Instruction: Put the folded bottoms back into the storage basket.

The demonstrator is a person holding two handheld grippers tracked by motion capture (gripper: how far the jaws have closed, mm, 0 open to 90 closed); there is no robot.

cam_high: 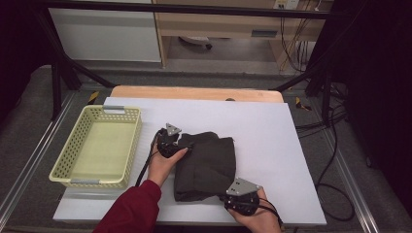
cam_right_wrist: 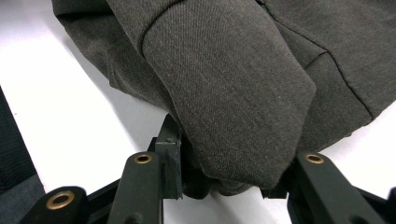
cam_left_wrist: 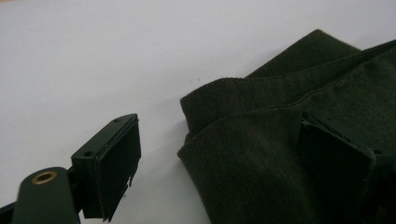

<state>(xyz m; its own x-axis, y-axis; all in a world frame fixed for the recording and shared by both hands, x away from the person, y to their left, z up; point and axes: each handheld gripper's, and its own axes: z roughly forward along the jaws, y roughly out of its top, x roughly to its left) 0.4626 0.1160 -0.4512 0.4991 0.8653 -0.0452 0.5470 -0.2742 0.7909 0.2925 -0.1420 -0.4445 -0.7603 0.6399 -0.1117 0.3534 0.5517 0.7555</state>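
Observation:
A dark folded garment (cam_high: 206, 160) lies in the middle of the white table (cam_high: 265, 124). My left gripper (cam_high: 180, 144) sits at its far left corner, held low over the table. In the left gripper view that gripper (cam_left_wrist: 217, 128) stands open: one pad (cam_left_wrist: 116, 163) is over bare table, apart from the cloth, and the other rests over the garment (cam_left_wrist: 261, 158). My right gripper (cam_high: 225, 196) is at the garment's near right corner. In the right gripper view a thick fold of the garment (cam_right_wrist: 233, 84) fills the gap of this gripper (cam_right_wrist: 224, 165), which is shut on it.
A pale yellow mesh basket (cam_high: 104, 110) stands empty at the table's left side, close to the left gripper. A red sleeve (cam_high: 131, 208) comes in from the bottom. Bare white surface stretches to the right of and behind the garment. Cables lie on the floor at right.

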